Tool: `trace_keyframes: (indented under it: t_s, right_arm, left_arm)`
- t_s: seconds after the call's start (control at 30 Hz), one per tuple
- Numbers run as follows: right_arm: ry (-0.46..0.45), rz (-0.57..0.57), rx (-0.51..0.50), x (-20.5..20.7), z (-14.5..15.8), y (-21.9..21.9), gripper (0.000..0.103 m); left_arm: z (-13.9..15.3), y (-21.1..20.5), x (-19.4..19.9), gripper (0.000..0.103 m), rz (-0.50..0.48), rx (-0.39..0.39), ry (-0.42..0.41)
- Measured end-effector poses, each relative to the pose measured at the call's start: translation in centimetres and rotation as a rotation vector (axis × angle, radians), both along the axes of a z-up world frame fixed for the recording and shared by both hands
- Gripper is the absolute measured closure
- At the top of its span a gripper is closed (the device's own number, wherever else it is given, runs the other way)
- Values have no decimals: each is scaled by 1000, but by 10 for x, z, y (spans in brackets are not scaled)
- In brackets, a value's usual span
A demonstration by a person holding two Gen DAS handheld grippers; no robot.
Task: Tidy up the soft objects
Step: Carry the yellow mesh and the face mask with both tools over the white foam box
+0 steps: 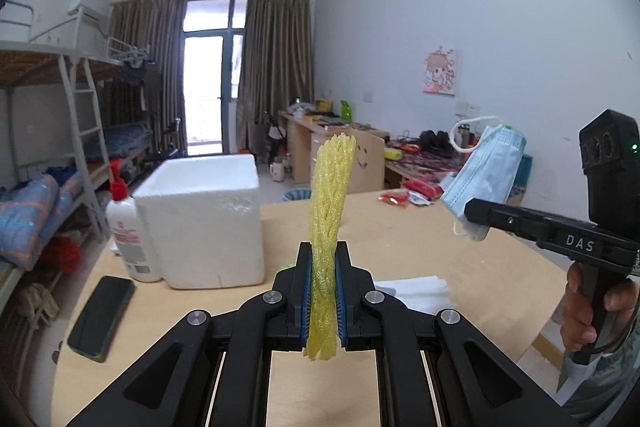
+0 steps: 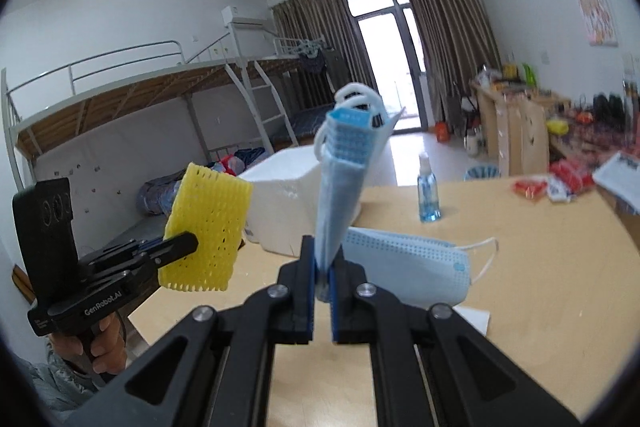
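My left gripper [image 1: 323,259] is shut on a yellow foam net sleeve [image 1: 330,203], which stands edge-on between the pads above the table. From the right wrist view the same yellow net sleeve [image 2: 208,227] shows flat in the left gripper [image 2: 188,241], at the left. My right gripper [image 2: 322,259] is shut on a folded blue face mask [image 2: 340,179], lifted clear of the table. The left wrist view has this blue face mask [image 1: 486,175] hanging from the right gripper [image 1: 474,217] at the right. A second blue mask [image 2: 404,267] lies flat on the table.
A white foam box [image 1: 204,219] stands on the wooden table [image 1: 460,267] at the left, with a lotion bottle [image 1: 128,235] and a dark phone [image 1: 102,317] beside it. White paper [image 1: 416,291] lies nearby. A blue spray bottle [image 2: 428,191] and red packets [image 2: 560,179] sit further back.
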State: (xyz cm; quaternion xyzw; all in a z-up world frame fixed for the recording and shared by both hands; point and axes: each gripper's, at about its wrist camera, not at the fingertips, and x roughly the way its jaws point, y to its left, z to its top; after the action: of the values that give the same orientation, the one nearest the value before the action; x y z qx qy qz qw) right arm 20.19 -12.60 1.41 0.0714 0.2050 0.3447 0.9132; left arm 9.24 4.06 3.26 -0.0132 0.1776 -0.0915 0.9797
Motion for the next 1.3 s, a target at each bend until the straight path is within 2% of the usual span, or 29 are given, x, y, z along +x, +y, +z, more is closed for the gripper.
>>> trace_keyframes:
  t_s: [0.23, 0.53, 0.87, 1.07, 1.3]
  right_arm:
    - [-79, 13, -33, -2, 19, 14, 95]
    - [-149, 6, -77, -2, 22, 34, 95]
    - [-166, 80, -128, 8, 20, 74, 95]
    - [-177, 103, -162, 17, 19, 94, 95]
    - [-169, 98, -188, 27, 17, 102, 95]
  left_arm:
    - [13, 11, -5, 92, 87, 21, -47]
    - [22, 23, -7, 92, 194, 46, -73]
    - [19, 51, -7, 92, 314, 54, -64]
    - [18, 56, 1, 92, 339, 57, -54]
    - [20, 62, 16, 92, 316, 46, -45]
